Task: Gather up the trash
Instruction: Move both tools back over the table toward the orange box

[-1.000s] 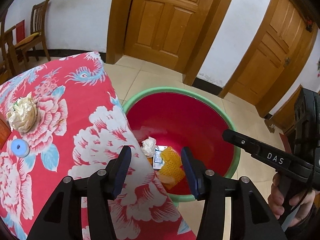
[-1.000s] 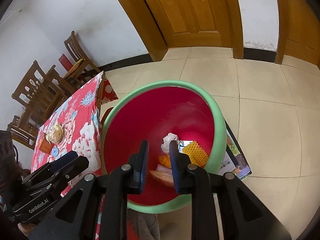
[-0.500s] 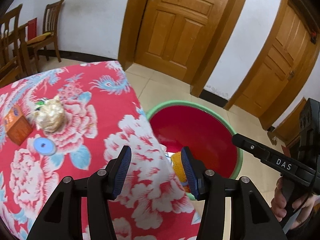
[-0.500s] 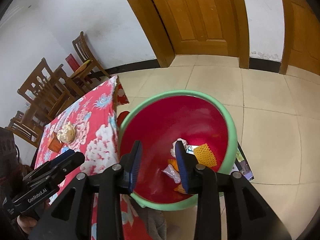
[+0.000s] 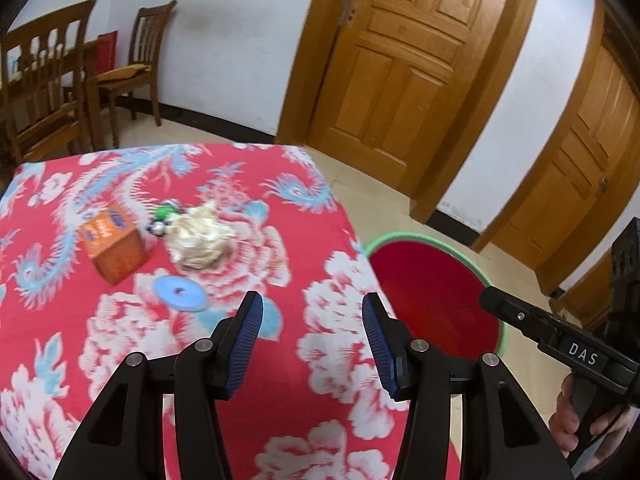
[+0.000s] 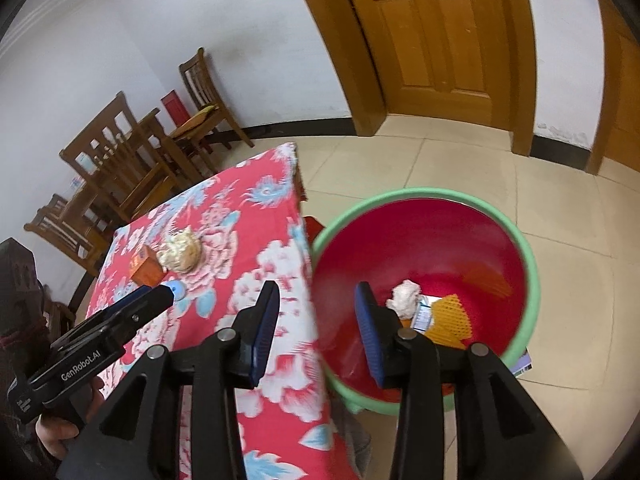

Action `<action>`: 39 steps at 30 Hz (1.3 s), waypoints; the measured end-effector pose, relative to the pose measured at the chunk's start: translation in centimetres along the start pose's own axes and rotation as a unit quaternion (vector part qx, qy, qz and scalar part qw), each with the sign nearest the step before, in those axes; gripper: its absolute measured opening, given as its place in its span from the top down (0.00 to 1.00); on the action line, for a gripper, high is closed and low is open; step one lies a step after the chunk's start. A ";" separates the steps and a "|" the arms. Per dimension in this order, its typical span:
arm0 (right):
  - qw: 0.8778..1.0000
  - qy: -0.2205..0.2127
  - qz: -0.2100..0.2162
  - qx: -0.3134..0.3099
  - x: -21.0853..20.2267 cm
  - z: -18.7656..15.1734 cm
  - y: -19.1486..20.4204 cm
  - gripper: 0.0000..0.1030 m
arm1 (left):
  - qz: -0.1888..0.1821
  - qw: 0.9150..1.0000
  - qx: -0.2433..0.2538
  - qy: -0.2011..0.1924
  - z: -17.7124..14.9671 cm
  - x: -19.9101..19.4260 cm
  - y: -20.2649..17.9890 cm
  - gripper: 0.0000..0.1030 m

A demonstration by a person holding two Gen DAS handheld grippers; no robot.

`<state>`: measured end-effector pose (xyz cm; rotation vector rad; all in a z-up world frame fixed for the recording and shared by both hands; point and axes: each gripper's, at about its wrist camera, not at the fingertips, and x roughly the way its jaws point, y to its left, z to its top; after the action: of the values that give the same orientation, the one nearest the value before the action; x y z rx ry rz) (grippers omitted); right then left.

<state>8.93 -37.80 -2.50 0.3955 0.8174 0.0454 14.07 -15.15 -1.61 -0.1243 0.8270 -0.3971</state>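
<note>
right gripper [image 6: 316, 332]: jaws just opened, empty, over bin [image 6: 516, 224] edge | left gripper [image 5: 312, 344]: half open, empty | both swing from bin to table [image 5: 60, 320] | wad [image 5: 200, 240], box [image 5: 112, 242], disc [image 5: 180, 298] remain

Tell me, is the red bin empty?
No. The bin holds a white wad, an orange net and a small packet.

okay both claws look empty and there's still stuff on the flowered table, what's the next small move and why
Probably ease the left claw forward and down toward the blue disc, the nearest piece of trash on the tablecloth. Its jaws stand open with nothing between them. The crumpled paper wad and orange box lie just beyond. The right claw, jaws just opening and empty, sits over the red bin.
</note>
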 end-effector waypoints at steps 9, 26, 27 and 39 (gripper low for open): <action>1.000 0.003 0.015 -0.025 0.9 0.4 4.1 0.59 | 0.034 0.999 -0.031 -0.026 0.6 -2.3 4.8 0.49; 0.998 0.014 0.037 -0.054 3.0 0.4 8.7 0.58 | 0.089 0.993 -0.056 -0.049 1.7 -4.5 11.3 0.49; 0.998 0.014 0.038 -0.055 3.1 0.5 8.8 0.57 | 0.091 0.993 -0.056 -0.050 1.8 -4.5 11.6 0.49; 0.997 0.022 0.039 -0.058 4.7 0.5 10.1 0.55 | 0.118 0.991 -0.049 -0.034 2.8 -3.0 14.9 0.44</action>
<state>13.62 -27.71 -1.84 0.3169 0.8390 0.1740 18.66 -0.36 -1.54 -0.1283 0.7846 -0.1292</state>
